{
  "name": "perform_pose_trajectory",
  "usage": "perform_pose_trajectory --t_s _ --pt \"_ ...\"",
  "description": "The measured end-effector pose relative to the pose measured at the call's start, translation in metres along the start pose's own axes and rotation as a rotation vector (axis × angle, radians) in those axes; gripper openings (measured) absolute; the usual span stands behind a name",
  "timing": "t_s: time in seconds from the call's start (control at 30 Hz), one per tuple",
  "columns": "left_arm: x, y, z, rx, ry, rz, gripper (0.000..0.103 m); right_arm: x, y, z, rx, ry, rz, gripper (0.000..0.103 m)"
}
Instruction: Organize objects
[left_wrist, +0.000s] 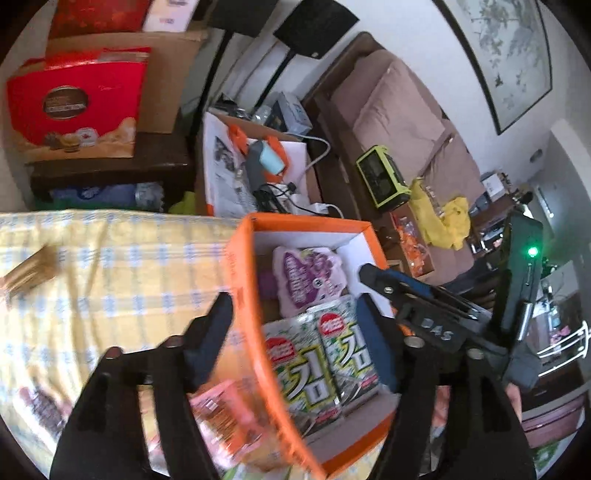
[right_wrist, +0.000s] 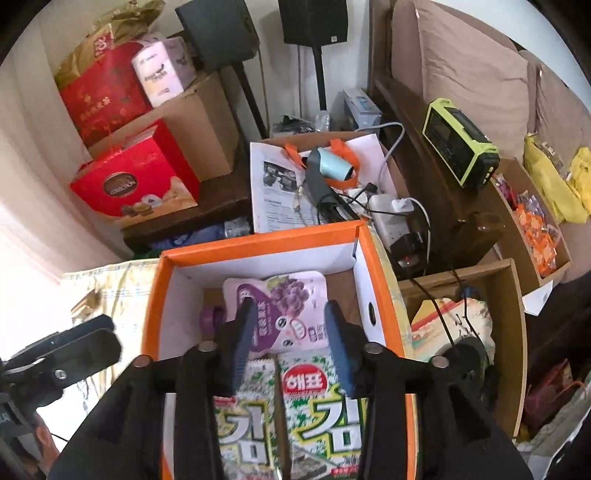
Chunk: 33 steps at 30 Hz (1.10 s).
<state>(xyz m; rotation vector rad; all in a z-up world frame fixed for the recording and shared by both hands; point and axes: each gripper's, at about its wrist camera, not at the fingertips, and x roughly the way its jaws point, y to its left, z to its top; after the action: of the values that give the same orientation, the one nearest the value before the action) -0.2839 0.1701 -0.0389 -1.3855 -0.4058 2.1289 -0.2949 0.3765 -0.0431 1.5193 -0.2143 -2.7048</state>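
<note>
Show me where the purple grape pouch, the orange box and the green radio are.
purple grape pouch (right_wrist: 291, 295), right wrist view, on its printed grape picture.
orange box (right_wrist: 258, 240), right wrist view, on its far rim.
green radio (right_wrist: 460, 144), right wrist view, on its dark front face.

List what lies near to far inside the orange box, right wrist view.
Two green-and-white seaweed snack packs → purple grape drink pouch → white far wall of the orange cardboard box.

Orange box (right_wrist: 384, 280) holds two green-white seaweed packs (right_wrist: 325, 413) flat, purple grape pouch (right_wrist: 284, 306) behind.
</note>
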Motion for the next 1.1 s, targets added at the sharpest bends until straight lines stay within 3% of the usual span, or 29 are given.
perform_pose_trajectory --t_s 0.1,0.17,0.33,0.53,0.63,0.77,1.1 --pt "-0.024 0.014 -0.012 0.019 0.008 0.032 0.08 -0.018 0.014 -0.012 -0.048 -0.023 -0.004 0.057" --pt "-0.041 0.024 -0.019 0.036 -0.005 0.072 0.089 -0.029 0.023 -0.022 -0.079 -0.043 0.0 0.071" --pt "-0.082 0.046 -0.041 0.075 -0.045 0.148 0.101 -0.044 0.04 -0.044 -0.113 -0.037 0.062 0.074" --pt "-0.118 0.071 -0.079 0.097 -0.073 0.194 0.103 -0.07 0.061 -0.075 -0.172 -0.078 0.107 0.08" --pt "-0.125 0.083 -0.102 0.078 -0.071 0.151 0.103 -0.083 0.068 -0.094 -0.192 -0.09 0.135 0.08" --pt "-0.119 0.106 -0.128 0.005 -0.044 0.097 0.103 -0.095 0.075 -0.122 -0.202 -0.087 0.171 0.08" --pt "-0.093 0.113 -0.154 0.006 0.007 0.126 0.103 -0.096 0.078 -0.189 -0.245 -0.038 0.193 0.08"
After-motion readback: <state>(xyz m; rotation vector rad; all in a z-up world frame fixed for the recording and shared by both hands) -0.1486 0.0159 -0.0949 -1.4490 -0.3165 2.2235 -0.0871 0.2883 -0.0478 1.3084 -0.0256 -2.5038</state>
